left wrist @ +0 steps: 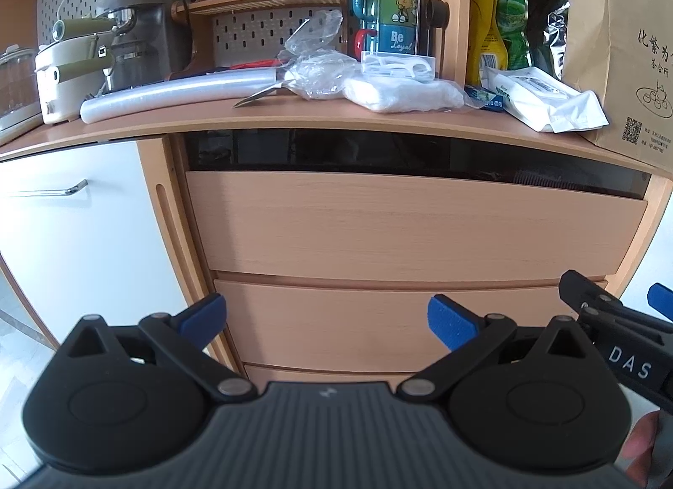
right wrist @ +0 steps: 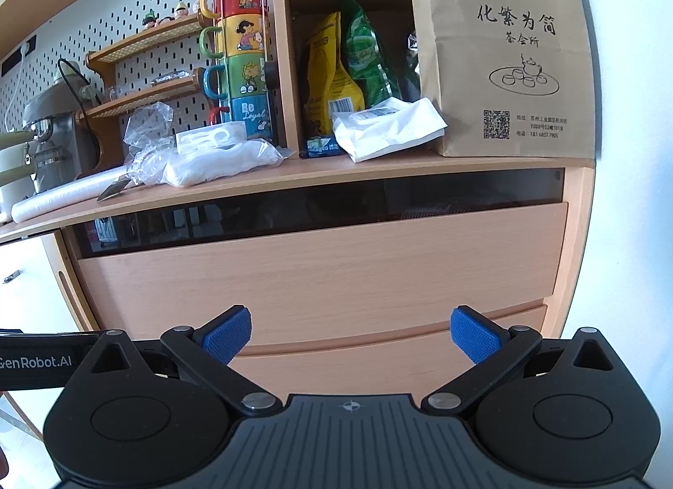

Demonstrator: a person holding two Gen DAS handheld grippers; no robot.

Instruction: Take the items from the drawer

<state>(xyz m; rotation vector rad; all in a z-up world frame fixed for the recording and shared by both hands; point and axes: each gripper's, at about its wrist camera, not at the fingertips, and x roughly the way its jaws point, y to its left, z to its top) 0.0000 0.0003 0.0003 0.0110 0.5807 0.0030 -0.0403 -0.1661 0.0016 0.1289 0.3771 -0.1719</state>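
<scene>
Top drawer (left wrist: 412, 224) sits shut in the wood cabinet, w/ a dark glass strip (left wrist: 378, 152) just above it under the counter edge; 2nd drawer (left wrist: 391, 321) below, also shut. Left gripper (left wrist: 327, 323) hangs in front of the 2nd drawer, jaws spread wide, nothing between. Right gripper (right wrist: 351, 335) same, wide apart & empty, facing the drawer fronts. On the counter (left wrist: 294, 117): plastic wrap roll (left wrist: 176, 93) toward left, white pouch (left wrist: 542, 100) & brown paper bag (right wrist: 500, 56) at right edge, mug stack (right wrist: 244, 56) behind.

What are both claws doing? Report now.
Left claw: open, holding nothing.
Right claw: open, holding nothing.
</scene>
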